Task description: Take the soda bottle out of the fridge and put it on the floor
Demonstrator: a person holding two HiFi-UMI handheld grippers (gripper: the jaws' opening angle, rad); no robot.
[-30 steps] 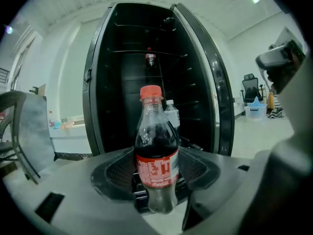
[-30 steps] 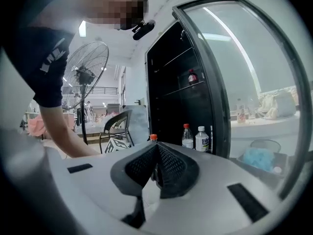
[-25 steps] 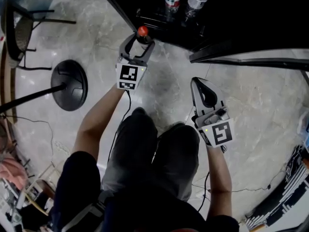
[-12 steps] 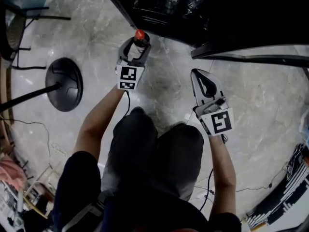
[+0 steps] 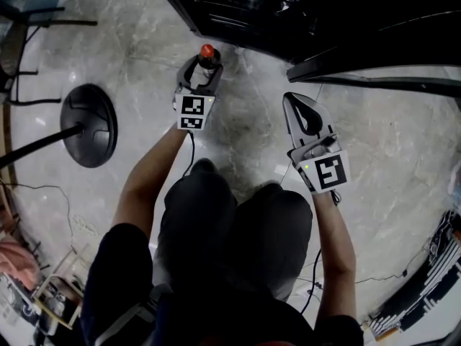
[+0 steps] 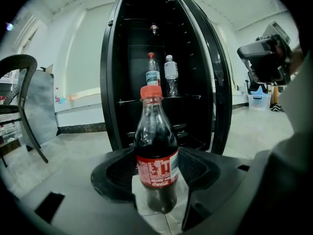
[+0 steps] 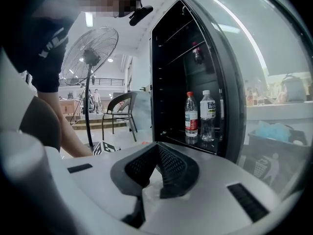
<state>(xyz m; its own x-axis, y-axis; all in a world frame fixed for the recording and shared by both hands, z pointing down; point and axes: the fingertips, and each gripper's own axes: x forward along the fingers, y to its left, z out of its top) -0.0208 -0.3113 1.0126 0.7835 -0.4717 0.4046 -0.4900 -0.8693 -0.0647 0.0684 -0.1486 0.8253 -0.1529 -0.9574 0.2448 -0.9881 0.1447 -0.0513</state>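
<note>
Head view: the left claw [image 5: 204, 69], at upper centre, is clamped on the soda bottle [image 5: 209, 52], red cap up, over the pale floor [image 5: 137, 56] just in front of the open fridge [image 5: 238, 16]. The right claw [image 5: 302, 117], right of centre, carries nothing.

Left gripper view: the pads press the bottle's labelled body at mid-frame. Its base seems close to the tiles, though I cannot tell whether it touches them.

Right gripper view: the jaws are together on nothing. Two water bottles [image 7: 191, 114] stand on a fridge shelf at centre right.

The step in hand looks like the setting-down. The next move calls for seating the base flat and upright, then opening the jaws without tipping the bottle.
</note>
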